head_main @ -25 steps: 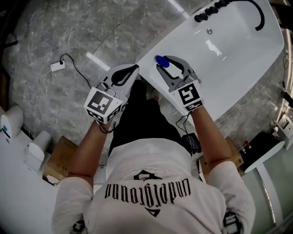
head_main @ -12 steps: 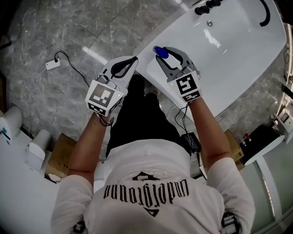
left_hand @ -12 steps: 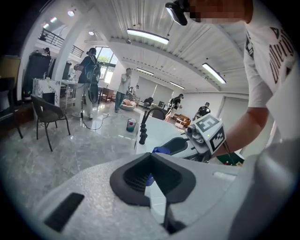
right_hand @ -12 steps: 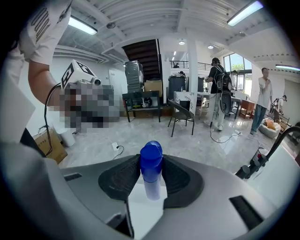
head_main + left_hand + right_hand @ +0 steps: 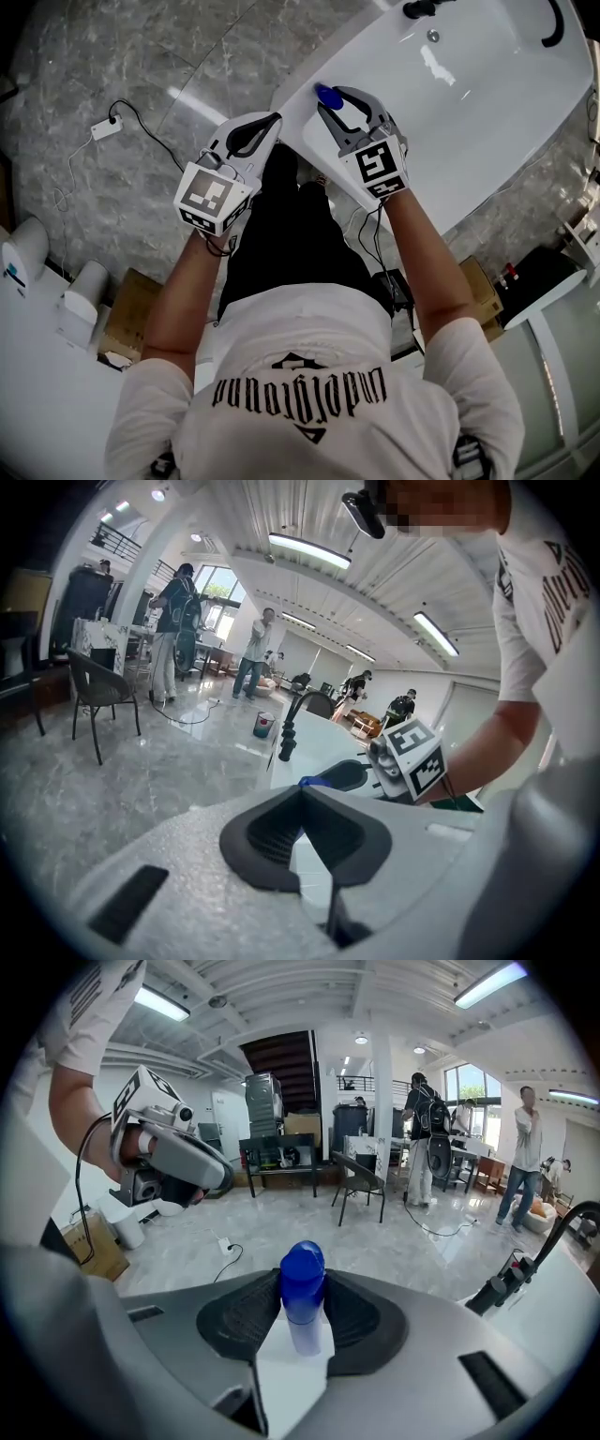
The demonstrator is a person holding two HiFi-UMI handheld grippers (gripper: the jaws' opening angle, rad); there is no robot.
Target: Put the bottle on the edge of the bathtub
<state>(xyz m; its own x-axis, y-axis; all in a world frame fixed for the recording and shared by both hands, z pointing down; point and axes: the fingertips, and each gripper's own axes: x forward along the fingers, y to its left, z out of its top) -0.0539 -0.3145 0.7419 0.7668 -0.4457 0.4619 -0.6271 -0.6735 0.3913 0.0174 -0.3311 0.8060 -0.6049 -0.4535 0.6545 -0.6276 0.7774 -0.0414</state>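
Right gripper view: the right hand-held gripper (image 5: 303, 1279) clamps the upright blue-capped bottle (image 5: 304, 1321) over the bathtub's (image 5: 473, 141) end rim nearest the person. The left hand-held gripper (image 5: 302, 791) is closed and empty, just beside that rim.

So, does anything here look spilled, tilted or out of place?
Nothing stands out. The small pale bottle with a blue cap sits upright in the right gripper, over the end of the white bathtub, and no spill shows.
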